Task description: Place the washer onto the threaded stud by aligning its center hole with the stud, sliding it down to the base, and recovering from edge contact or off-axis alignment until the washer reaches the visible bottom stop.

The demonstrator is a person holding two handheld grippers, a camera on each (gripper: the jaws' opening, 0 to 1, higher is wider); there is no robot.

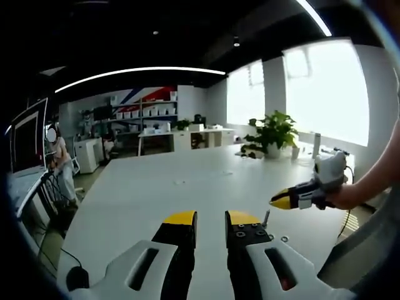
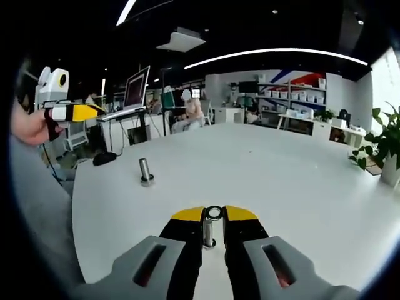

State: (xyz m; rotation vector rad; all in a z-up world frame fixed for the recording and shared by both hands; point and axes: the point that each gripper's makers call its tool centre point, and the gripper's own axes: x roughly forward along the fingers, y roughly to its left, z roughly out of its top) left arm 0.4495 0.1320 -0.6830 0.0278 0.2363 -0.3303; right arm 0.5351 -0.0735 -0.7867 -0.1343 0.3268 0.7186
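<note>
My right gripper [image 2: 214,213] is shut on a small metal washer [image 2: 214,212], pinched flat between its yellow tips. Right behind the washer, in the gap between the jaws, a short threaded stud [image 2: 208,233] stands on the white table [image 2: 281,175]; I cannot tell whether the two touch. A second stud [image 2: 145,170] stands upright to the left with a ring at its base. My left gripper [image 1: 211,219] hovers open over the table, holding nothing. To its right a hand holds the right gripper [image 1: 294,199] above a thin stud [image 1: 265,217], and a loose washer [image 1: 285,239] lies nearby.
A potted plant [image 1: 273,134] stands at the table's far right edge. A laptop [image 2: 136,90] sits on a desk beyond the table's left edge, with a black mouse [image 2: 104,158] near that edge. A person [image 2: 187,115] sits at the far end. Shelves line the back wall.
</note>
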